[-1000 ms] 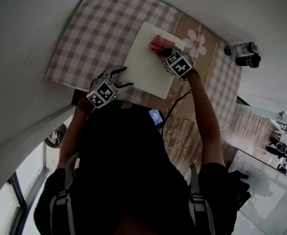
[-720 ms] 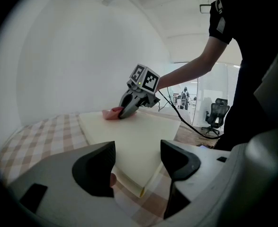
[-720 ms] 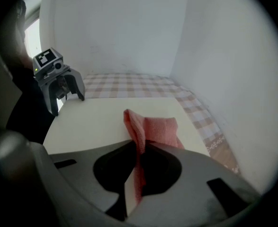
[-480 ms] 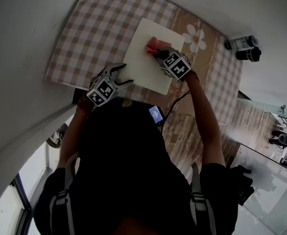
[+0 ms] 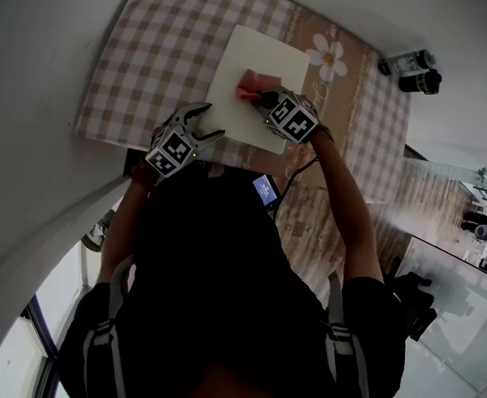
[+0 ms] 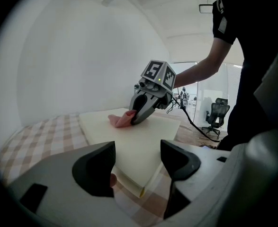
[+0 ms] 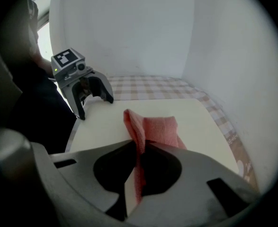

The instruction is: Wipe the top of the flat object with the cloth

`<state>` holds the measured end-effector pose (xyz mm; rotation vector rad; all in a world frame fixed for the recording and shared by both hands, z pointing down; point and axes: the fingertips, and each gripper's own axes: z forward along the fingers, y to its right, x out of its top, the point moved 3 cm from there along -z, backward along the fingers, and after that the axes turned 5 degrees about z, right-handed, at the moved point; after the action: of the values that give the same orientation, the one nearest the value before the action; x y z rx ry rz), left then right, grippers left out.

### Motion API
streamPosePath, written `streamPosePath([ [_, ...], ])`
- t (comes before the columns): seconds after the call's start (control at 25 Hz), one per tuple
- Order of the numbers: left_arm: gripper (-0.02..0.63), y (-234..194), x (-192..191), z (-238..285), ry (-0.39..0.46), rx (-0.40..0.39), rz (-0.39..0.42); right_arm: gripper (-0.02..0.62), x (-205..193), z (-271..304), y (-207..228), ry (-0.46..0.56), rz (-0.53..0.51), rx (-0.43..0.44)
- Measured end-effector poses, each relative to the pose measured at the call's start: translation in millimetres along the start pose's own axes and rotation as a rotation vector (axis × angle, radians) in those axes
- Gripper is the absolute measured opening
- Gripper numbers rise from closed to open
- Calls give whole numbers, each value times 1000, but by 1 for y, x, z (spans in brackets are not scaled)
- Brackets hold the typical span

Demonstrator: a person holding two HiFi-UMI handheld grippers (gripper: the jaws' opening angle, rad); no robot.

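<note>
Since the pink cloth (image 7: 153, 126) looks soft, light and floppy, a pinch on a gathered fold should suit it. The right gripper (image 7: 139, 148) has it so, jaws closed tight on the bunched edge, the rest lying near the middle of the pale board (image 5: 241, 52). That board seems stiff but light enough to slide. The left gripper (image 6: 138, 161), jaws apart and empty, hovers at the board's near corner above the checked tablecloth (image 5: 143, 65).

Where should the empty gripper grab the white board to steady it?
Probably the corner nearest it, coming in level from the side: the board lies flat and thin, and the open left gripper faces that corner. The cloth and right gripper work farther in.
</note>
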<state>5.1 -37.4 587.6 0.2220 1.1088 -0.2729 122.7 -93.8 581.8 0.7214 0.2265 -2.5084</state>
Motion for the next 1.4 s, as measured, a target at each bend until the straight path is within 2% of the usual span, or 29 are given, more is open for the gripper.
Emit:
streamPosePath([
  [0.36,313,1,1,0,4,1,5,17,-4,-5,-27,32,32,42],
  [0.6,313,0,6,-1,5,3,17,17,-4,-8,-48,34,-17,58],
  [0.84,313,0,7,-2,2,6,25,17,-9,-11,-67,48,17,93],
  [1.0,313,2,5,-1,5,7,24,17,-11,-13,-77,86,66,124],
  [1.24,313,1,5,-1,7,4,23,17,-12,-17,-97,80,56,167],
  [1.4,313,2,8,-2,11,3,30,17,-12,-20,-113,104,80,237],
])
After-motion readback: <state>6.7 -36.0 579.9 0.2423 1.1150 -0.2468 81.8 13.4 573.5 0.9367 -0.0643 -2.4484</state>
